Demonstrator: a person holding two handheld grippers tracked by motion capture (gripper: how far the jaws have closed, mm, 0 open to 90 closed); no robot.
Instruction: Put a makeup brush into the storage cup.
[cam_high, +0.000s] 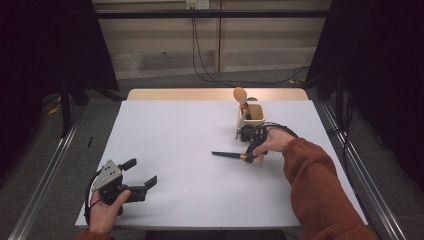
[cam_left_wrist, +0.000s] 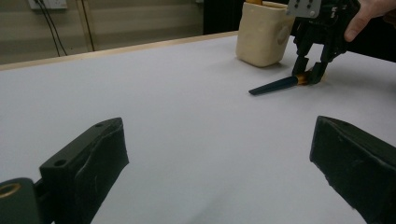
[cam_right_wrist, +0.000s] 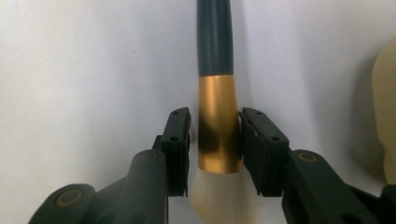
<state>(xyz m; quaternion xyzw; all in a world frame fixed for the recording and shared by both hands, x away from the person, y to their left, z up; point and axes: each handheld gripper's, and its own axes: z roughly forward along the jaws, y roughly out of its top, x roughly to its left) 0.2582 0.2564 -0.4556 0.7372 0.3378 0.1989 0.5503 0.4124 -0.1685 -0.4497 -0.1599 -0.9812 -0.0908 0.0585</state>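
Observation:
A makeup brush (cam_high: 227, 155) with a dark handle, gold ferrule and white bristles lies flat on the white table (cam_high: 175, 145). My right gripper (cam_high: 248, 155) straddles its ferrule from above. In the right gripper view the brush (cam_right_wrist: 215, 46) runs up between the jaws of that gripper (cam_right_wrist: 215, 135); a thin gap shows on the left side, so the pads are not pressing. The left gripper view shows the brush (cam_left_wrist: 275, 85) under the right gripper (cam_left_wrist: 310, 70). My left gripper (cam_high: 142, 175) rests near the front left, jaws wide apart around nothing (cam_left_wrist: 219, 140).
A cream holder cup (cam_high: 251, 116) stands just behind the right gripper, with a wooden spoon (cam_high: 240, 95) sticking up out of it. The cup (cam_left_wrist: 261, 35) also appears in the left gripper view. Metal rails run along both table sides.

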